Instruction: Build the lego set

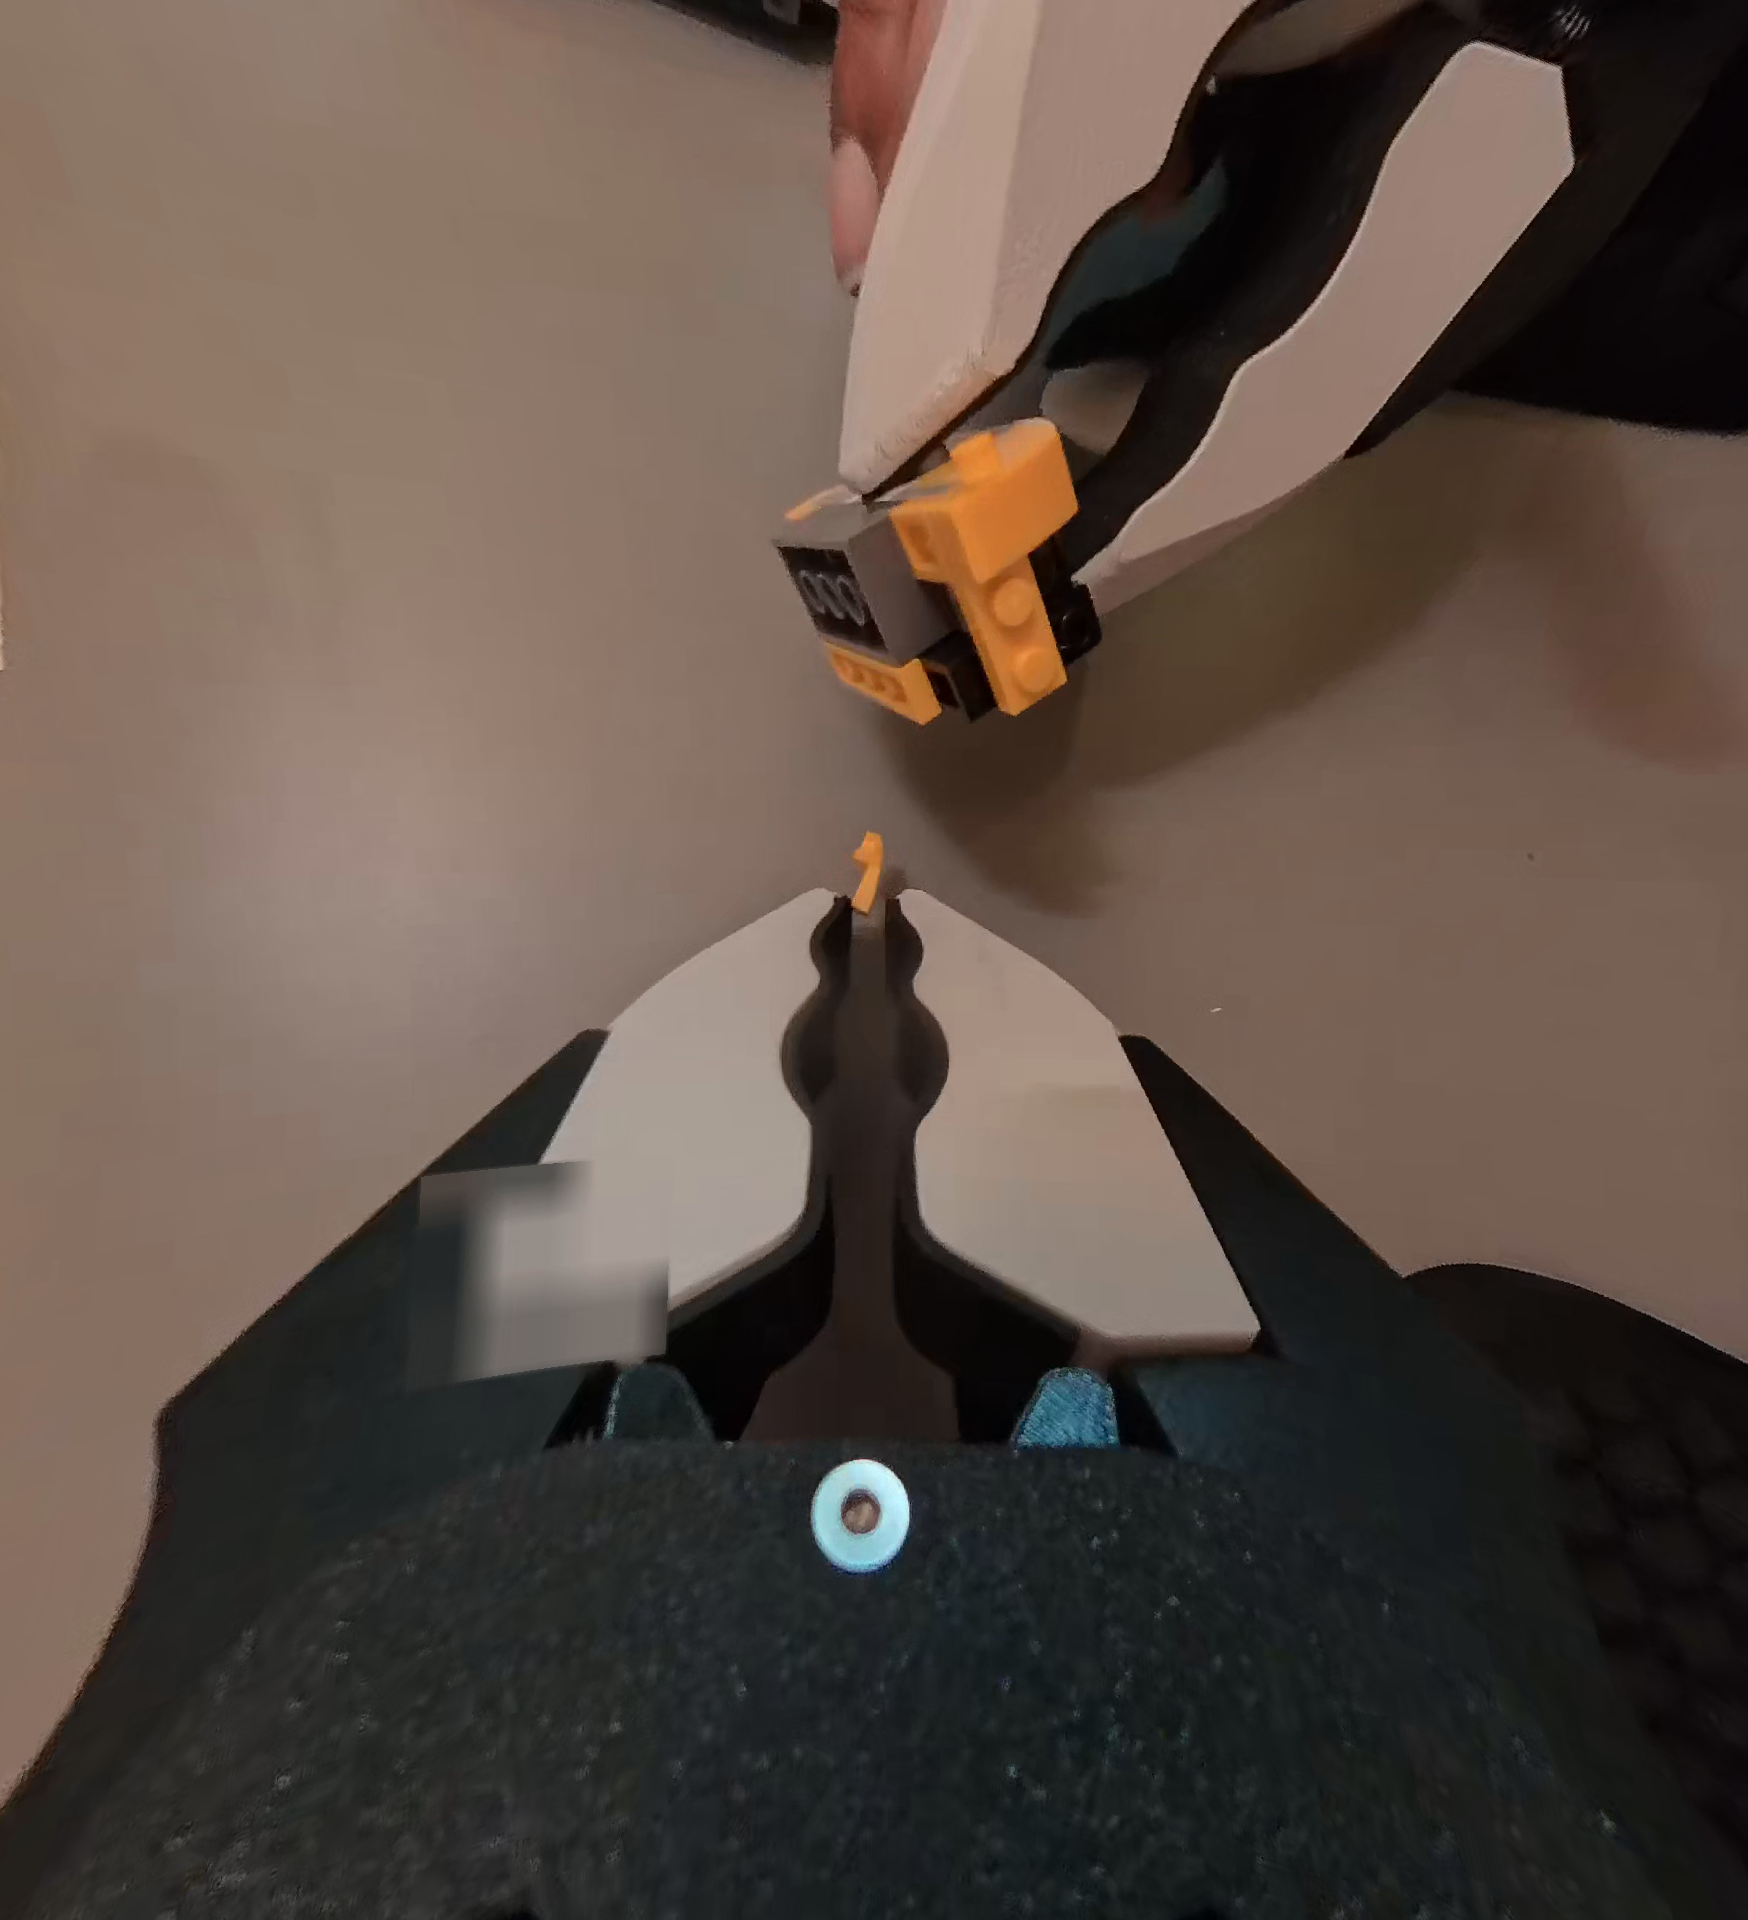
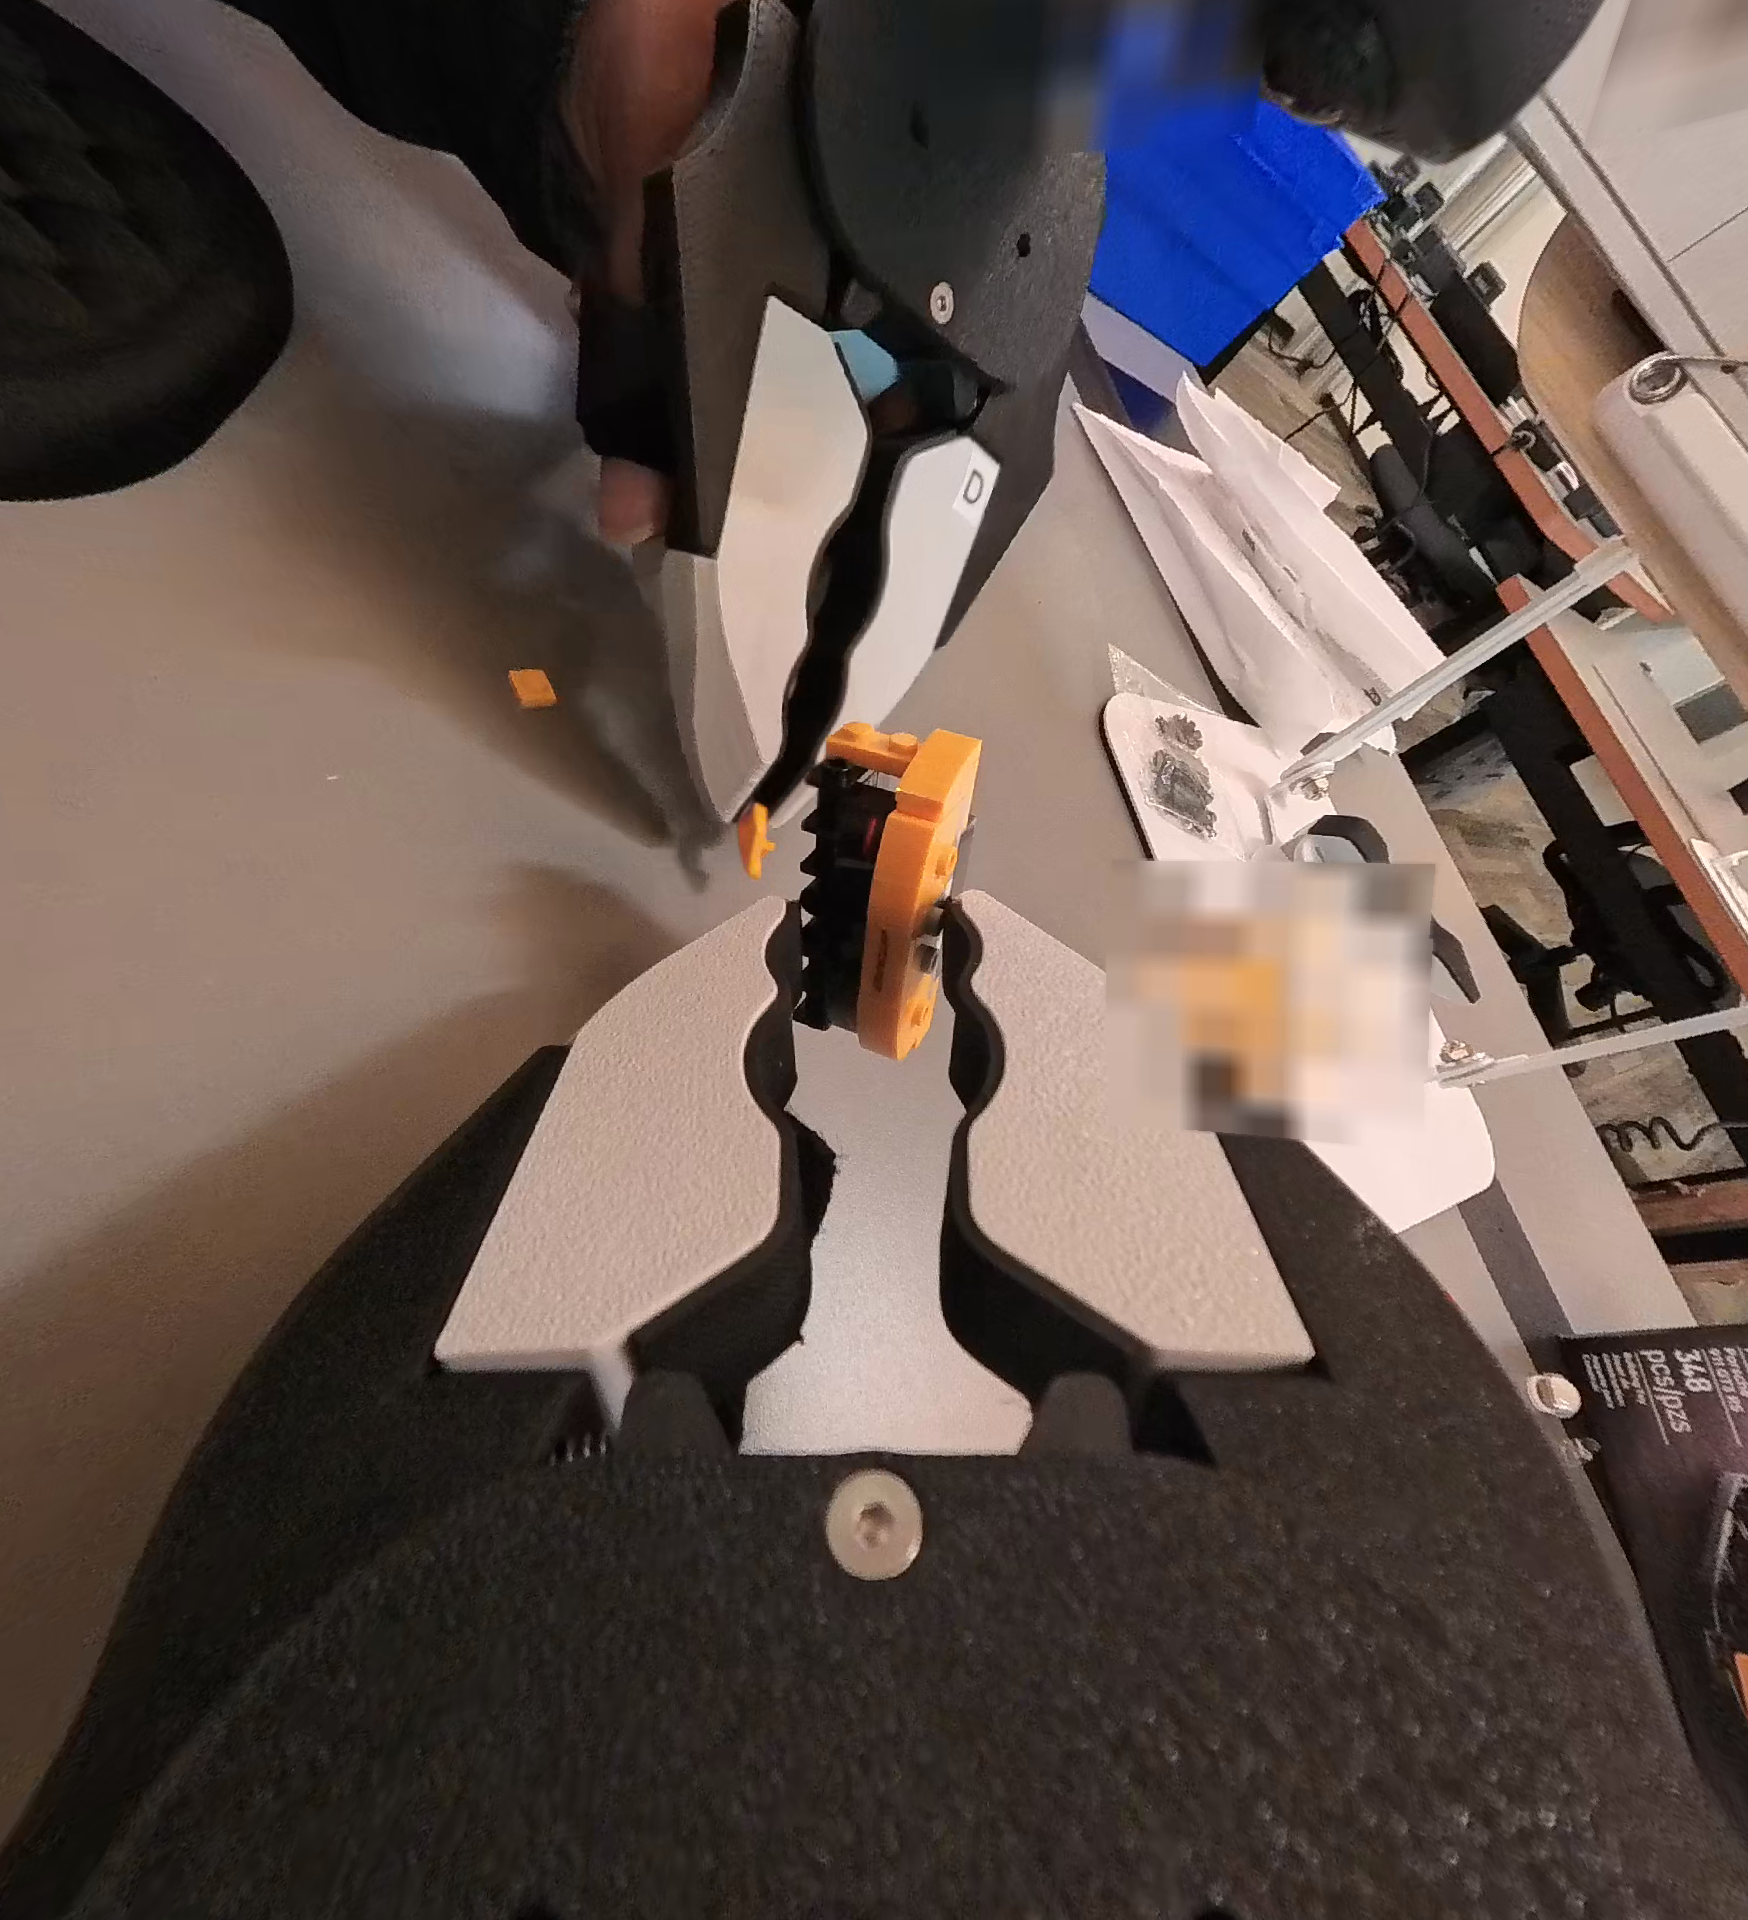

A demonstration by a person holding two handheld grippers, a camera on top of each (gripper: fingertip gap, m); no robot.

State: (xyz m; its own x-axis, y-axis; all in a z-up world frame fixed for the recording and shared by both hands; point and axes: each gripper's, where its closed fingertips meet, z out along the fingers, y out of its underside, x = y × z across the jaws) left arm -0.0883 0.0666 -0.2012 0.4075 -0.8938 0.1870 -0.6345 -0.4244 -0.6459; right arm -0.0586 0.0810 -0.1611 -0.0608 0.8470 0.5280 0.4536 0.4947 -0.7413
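My left gripper (image 1: 865, 904) fingers pinch a tiny orange clip piece (image 1: 866, 860); my right gripper (image 2: 875, 920) fingers clamp the orange-and-black lego assembly (image 2: 885, 894) above the bench (image 2: 174, 883).

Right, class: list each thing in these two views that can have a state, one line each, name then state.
left gripper: shut on small orange piece, held off the table.
right gripper: shut on orange and black assembly, held in the air.
loose orange tile: lying flat on the grey table, untouched.

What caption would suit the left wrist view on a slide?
Left gripper pinches a tiny orange piece while the right gripper holds the orange-and-black lego assembly above the grey table.
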